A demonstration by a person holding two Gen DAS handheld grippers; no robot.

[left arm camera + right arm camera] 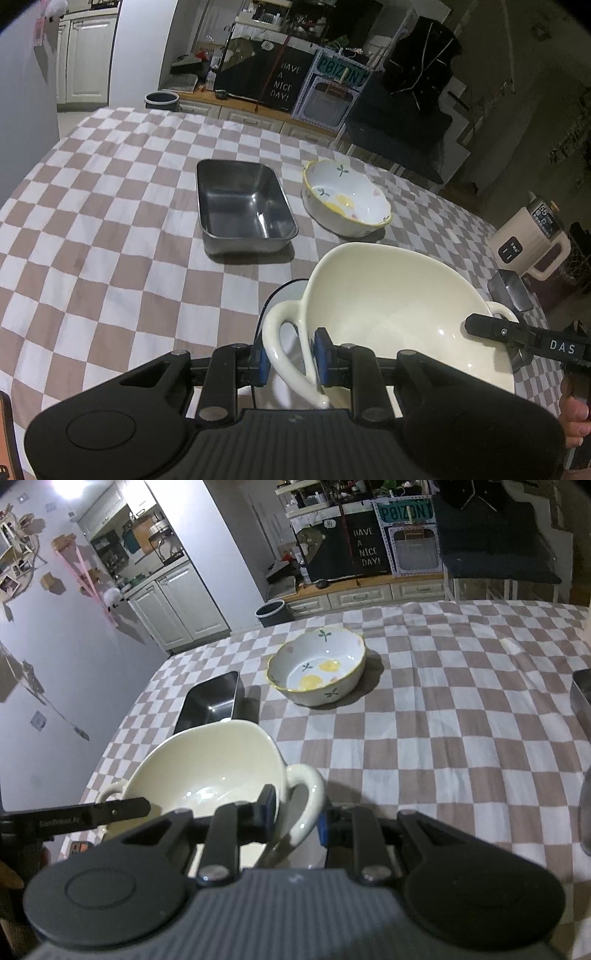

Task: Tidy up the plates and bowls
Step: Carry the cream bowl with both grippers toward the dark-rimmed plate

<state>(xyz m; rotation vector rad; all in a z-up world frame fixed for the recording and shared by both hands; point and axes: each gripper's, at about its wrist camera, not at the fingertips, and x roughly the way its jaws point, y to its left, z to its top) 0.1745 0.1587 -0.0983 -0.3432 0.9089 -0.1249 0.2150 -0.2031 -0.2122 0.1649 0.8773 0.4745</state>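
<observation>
Both jaws clench our cream two-handled bowl (388, 306): left gripper (290, 356) and right gripper (297, 818) on opposite handles, near the steel pan (243, 206) and floral bowl (345, 197).

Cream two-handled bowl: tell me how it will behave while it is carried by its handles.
The cream bowl looks like glazed ceramic, so probably stiff, fairly heavy and breakable. Its glossy loop handles may slip in the left gripper and right gripper. It sits tilted, so uneven lifting could tip it further.

Dim kitchen, white cabinets (177, 605), checkered tablecloth (443, 738).
</observation>
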